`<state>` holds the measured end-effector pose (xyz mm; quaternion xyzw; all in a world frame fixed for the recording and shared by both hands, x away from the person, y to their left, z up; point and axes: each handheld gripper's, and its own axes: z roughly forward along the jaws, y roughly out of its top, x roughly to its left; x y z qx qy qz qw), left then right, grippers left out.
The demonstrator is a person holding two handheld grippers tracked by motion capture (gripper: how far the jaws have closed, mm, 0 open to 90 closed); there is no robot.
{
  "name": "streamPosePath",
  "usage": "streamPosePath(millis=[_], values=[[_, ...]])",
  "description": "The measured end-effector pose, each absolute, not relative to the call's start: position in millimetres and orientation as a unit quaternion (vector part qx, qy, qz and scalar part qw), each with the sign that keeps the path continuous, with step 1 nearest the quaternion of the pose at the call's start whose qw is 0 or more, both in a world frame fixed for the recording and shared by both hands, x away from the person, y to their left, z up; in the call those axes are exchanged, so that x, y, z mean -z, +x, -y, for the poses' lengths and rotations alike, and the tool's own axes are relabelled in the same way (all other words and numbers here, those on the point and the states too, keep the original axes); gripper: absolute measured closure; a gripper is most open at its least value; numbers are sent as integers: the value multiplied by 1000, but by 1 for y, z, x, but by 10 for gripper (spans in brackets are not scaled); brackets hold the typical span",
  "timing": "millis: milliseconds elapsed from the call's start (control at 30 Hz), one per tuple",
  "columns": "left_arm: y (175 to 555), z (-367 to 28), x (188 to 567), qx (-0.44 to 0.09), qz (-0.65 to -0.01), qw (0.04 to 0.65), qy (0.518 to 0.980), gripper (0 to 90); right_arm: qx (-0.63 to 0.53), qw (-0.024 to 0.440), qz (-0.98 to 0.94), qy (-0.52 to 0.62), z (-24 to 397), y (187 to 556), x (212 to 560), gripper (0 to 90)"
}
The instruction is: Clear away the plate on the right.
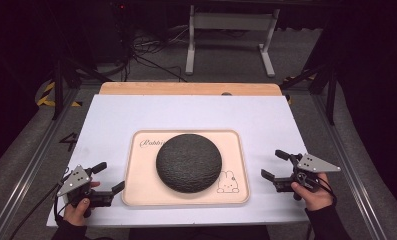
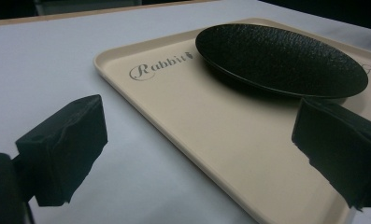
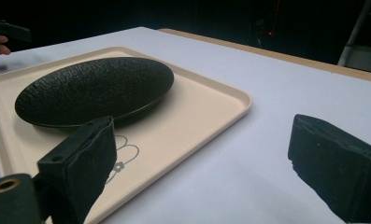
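A round black textured plate [image 1: 188, 161] lies upside down in the middle of a cream tray [image 1: 141, 192] printed with "Rabbit" and a rabbit drawing. My left gripper [image 1: 110, 177] rests on the table just left of the tray, open and empty, one jaw close to the tray's left rim. Right of the tray, my right gripper [image 1: 274, 164] is open too, holding nothing. In the left gripper view the plate [image 2: 279, 58] sits ahead on the tray [image 2: 174, 116]. The right gripper view shows the plate [image 3: 94, 91] and tray [image 3: 206, 107] to its left.
The tray lies on a white tabletop [image 1: 266, 120] with a wooden strip [image 1: 186, 88] along its far edge. Bare white surface surrounds the tray on all sides. Beyond the table are a dark floor, cables and a white stand [image 1: 231, 35].
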<state>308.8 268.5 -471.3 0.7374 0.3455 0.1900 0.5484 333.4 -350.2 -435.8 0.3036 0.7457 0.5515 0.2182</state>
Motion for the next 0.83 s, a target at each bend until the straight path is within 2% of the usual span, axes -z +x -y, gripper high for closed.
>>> streamPosePath(millis=[333, 833], values=[[309, -271, 472, -185, -348, 556, 732, 39, -543, 210, -742, 331, 362, 330, 453, 65], [310, -272, 472, -179, -354, 559, 728, 33, -564, 203, -731, 326, 366, 329, 454, 32]])
